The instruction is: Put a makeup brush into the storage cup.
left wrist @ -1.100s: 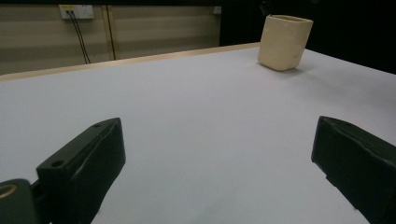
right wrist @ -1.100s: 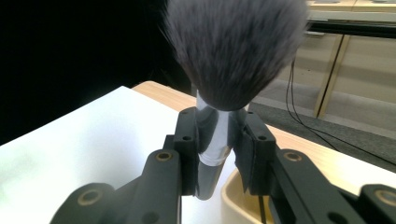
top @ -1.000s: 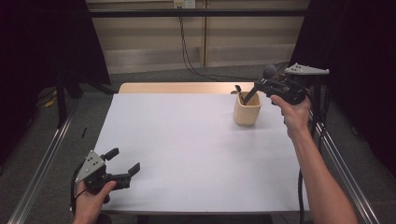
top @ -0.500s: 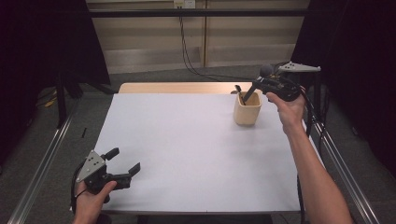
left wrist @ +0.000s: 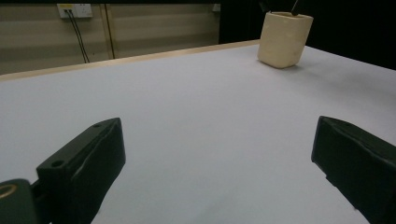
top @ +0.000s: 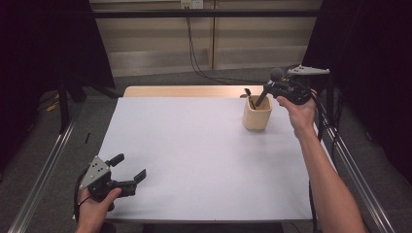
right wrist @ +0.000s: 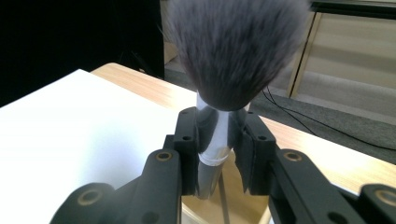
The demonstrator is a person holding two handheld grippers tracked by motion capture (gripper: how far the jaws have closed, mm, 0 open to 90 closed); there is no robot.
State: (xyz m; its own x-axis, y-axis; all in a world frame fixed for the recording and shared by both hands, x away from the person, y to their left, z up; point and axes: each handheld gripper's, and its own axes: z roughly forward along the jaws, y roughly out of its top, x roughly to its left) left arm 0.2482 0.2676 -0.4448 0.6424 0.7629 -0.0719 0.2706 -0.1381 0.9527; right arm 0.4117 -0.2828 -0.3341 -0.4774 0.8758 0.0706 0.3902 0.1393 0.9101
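While clamped in right tool [right wrist: 218, 154] | brush [right wrist: 233, 51] tilted, bristles up | handle in cup [top: 256, 115]

Makeup brush [right wrist: 233, 51], dark fluffy bristle head up, silver ferrule, black handle, tilted with handle end down inside the beige rounded-square cup [top: 257, 112] standing upright near the table's far right edge; another dark handle sticks up in it.
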